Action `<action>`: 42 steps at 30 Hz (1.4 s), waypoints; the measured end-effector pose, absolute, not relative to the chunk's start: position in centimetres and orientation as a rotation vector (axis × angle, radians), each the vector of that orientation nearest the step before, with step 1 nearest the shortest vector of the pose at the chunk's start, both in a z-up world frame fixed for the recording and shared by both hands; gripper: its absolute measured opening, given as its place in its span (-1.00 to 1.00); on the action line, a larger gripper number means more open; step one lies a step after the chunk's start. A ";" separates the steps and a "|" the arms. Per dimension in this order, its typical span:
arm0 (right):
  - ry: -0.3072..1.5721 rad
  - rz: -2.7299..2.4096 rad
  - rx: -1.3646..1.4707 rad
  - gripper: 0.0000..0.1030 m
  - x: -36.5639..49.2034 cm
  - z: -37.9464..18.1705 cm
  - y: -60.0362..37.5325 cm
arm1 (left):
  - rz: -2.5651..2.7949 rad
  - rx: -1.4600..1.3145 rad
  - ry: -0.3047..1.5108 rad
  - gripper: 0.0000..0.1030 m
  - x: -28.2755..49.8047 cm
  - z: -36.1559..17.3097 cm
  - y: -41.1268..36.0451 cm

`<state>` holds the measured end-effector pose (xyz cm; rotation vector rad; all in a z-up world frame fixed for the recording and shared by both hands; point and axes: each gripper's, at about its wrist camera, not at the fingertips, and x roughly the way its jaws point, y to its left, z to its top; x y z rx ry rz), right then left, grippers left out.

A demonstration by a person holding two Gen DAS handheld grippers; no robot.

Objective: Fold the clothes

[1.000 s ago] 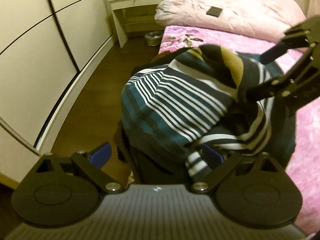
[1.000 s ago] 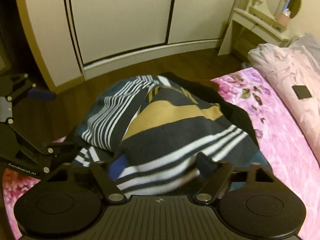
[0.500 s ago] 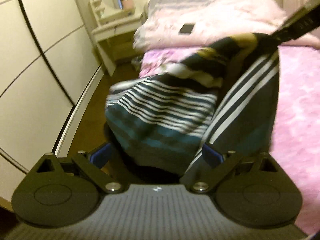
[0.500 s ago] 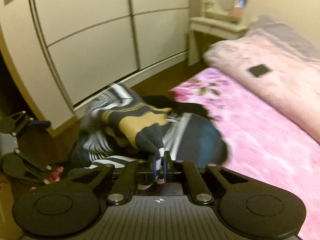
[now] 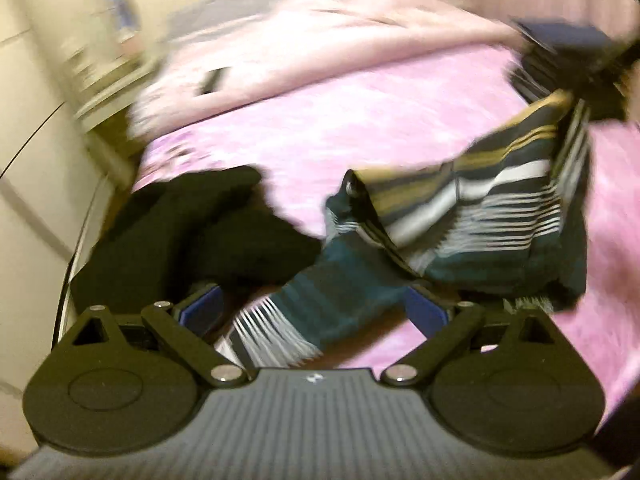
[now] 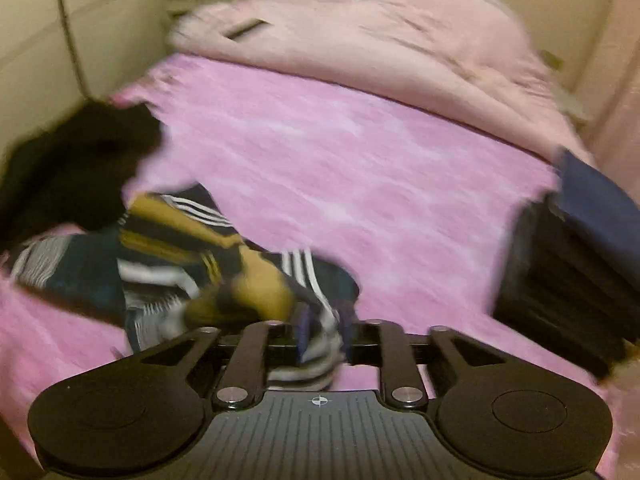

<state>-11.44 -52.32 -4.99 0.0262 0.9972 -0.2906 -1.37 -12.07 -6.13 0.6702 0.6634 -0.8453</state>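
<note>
While right gripper (image 6: 324, 336) pinches striped garment (image 6: 192, 256), left gripper (image 5: 312, 308) gapes — pink bedspread (image 6: 340, 168) lies bare beyond.

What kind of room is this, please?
Most likely a bedroom: a bed with a pink cover, a pale pink duvet bunched at its head, and a pile of dark folded clothes on it.

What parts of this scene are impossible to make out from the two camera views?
- Striped garment: motion blur in both views hides what kind of clothing it is.
- Black garment: dark, featureless heap in left wrist view.
- Small dark object on the pale quilt: too small and smeared.
- Folded dark stack: cut off by the right wrist view's edge.
</note>
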 end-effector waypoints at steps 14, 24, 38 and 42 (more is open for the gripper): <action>1.128 -0.170 0.258 0.57 -18.5 -20.0 -44.6 | -1.469 1.432 0.066 0.71 -5.7 -23.1 -25.7; 1.088 -0.247 0.319 -0.75 -17.0 -24.8 -45.3 | -1.535 1.407 0.033 -0.77 -1.3 -23.3 -30.1; 0.754 -0.415 0.000 -0.82 -31.4 1.3 -49.3 | -1.115 0.796 0.274 -0.90 -3.2 1.2 -25.2; 0.683 -0.512 0.000 -0.84 -36.0 4.6 -47.7 | -1.099 0.752 0.283 -0.90 -5.0 3.8 -21.2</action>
